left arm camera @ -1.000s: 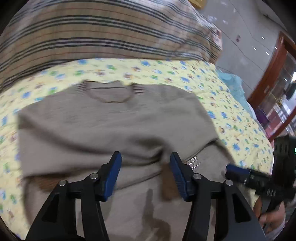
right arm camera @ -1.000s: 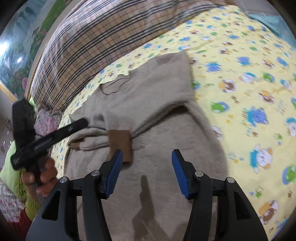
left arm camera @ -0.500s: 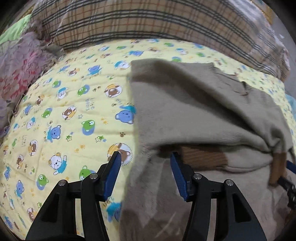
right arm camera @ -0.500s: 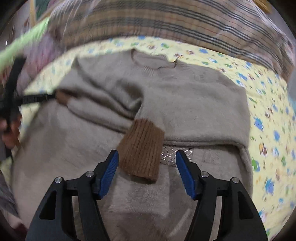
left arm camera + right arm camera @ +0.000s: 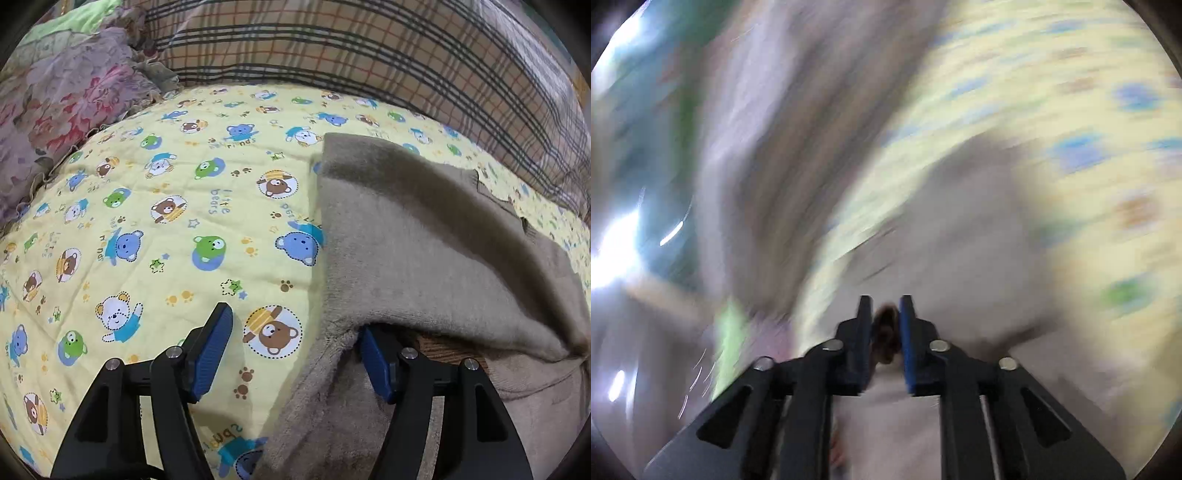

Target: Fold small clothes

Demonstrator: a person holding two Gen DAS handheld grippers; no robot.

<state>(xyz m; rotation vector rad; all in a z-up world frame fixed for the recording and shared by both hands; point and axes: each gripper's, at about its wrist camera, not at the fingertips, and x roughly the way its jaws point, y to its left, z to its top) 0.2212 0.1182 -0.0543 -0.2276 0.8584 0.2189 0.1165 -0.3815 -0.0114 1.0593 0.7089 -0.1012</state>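
A beige knit sweater (image 5: 424, 251) lies on a yellow bear-print quilt (image 5: 166, 221), a sleeve folded across its body. My left gripper (image 5: 293, 325) straddles the sweater's left edge. Its jaws are opening: one finger hangs over the quilt, and the other is tucked under the sleeve fold beside a brown ribbed cuff (image 5: 443, 341). Nothing is pinched there. The right wrist view is badly blurred by motion. In it my right gripper (image 5: 884, 314) is closing, with a brown cuff (image 5: 885, 326) filling the narrow gap between its pads, above the sweater (image 5: 960, 221).
A plaid blanket (image 5: 369, 55) is heaped along the far side of the quilt. A floral frilled pillow (image 5: 55, 99) sits at the far left. Bare quilt stretches left of the sweater.
My left gripper dropped closer to the sweater's left edge and its jaws widened. My right jaws narrowed from wide apart around the brown cuff, and that view swung and blurred.
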